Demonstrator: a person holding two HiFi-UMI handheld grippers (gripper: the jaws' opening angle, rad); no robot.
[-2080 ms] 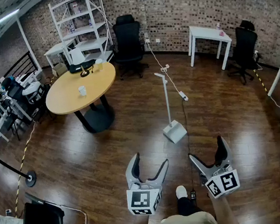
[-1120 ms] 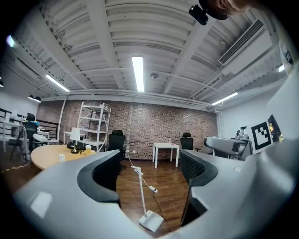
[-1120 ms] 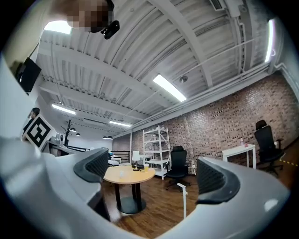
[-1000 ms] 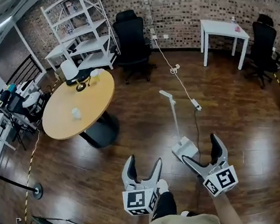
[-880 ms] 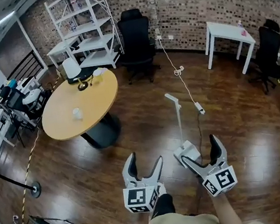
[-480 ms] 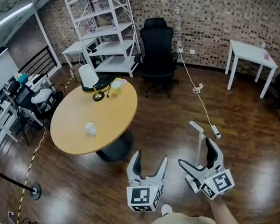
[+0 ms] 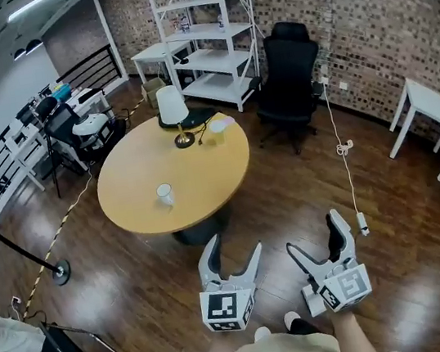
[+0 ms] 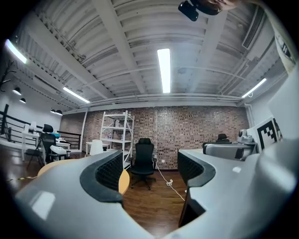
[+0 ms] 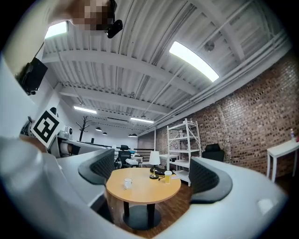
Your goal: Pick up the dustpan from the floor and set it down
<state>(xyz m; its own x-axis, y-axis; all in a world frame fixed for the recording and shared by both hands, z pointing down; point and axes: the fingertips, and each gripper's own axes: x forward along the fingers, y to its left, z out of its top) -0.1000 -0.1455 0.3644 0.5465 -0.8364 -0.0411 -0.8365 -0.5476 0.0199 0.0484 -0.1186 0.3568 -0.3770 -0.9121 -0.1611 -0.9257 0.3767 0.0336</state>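
Dustpan point(image 7: 312, 304): only a white corner of it shows from the head view. It is low on the floor point(image 7: 138, 283) on my side of the round desk point(image 7: 204, 178) and off toward that desk's right. It lies just beside my right claw and partly under it. Its upright handle I cannot pick out.

My left claw point(image 7: 233, 248) hangs near the desk's near edge, pointing level with its jaws spread. Its own view has nothing between them. It shows only a sliver of the desk's rim at the left, bare floor, and a black chair point(image 8: 142, 158) far off past the desk.

My right claw point(image 7: 314, 235) hangs further toward the desk's right-hand side, over the dustpan. Its jaws have just been closing a little, yet they stand well apart, released, with nothing between them. Along them I look across at the desk top, with a cup point(image 9: 127, 183) and a lamp point(image 9: 154, 163) on it, not down at the floor.

As I judge it, this is the reach: nothing is grasped and the dustpan is not yet lifted. Next, the right claw probably needs tipping down from level. That should bring the handle into its own view, squarely between the jaws, before I clench. A thin handle caught off-centre could slip, or let the pan swing. The left claw looks to have no part in this yet.
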